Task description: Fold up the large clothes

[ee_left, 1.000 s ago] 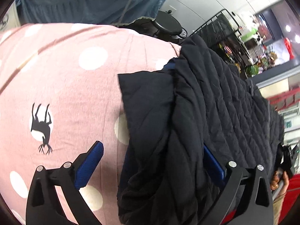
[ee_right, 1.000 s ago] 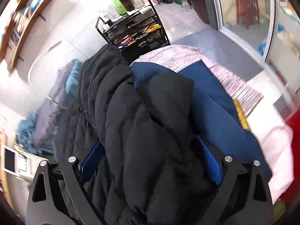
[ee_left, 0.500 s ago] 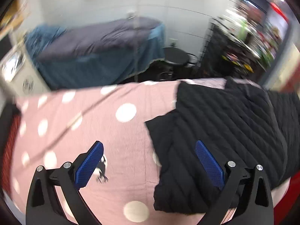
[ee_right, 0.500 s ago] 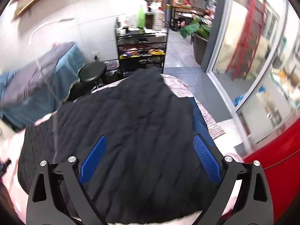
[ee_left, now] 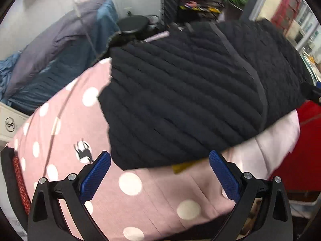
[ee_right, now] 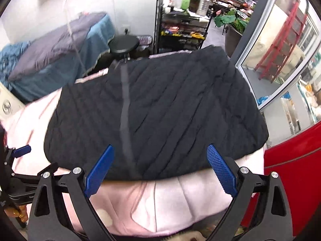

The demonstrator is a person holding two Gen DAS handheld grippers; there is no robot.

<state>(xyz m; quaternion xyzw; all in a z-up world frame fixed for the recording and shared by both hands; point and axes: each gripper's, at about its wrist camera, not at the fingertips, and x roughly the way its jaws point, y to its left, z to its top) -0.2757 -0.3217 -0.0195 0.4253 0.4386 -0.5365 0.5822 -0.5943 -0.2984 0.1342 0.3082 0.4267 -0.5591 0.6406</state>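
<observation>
A black quilted jacket lies folded flat on a pink polka-dot sheet; it also shows in the right wrist view. My left gripper is open and empty, just short of the jacket's near edge. My right gripper is open and empty at the jacket's near edge, over the pink sheet. The left gripper's blue tip shows at the left edge of the right wrist view.
A blue-covered bed stands behind on the left. A black round stool and a black wire shelf with bottles stand behind the jacket. A glass door and a red surface are at the right.
Both grippers let go of the jacket and pulled back and up. The jacket went from bunched between the fingers to lying flat on the sheet.
</observation>
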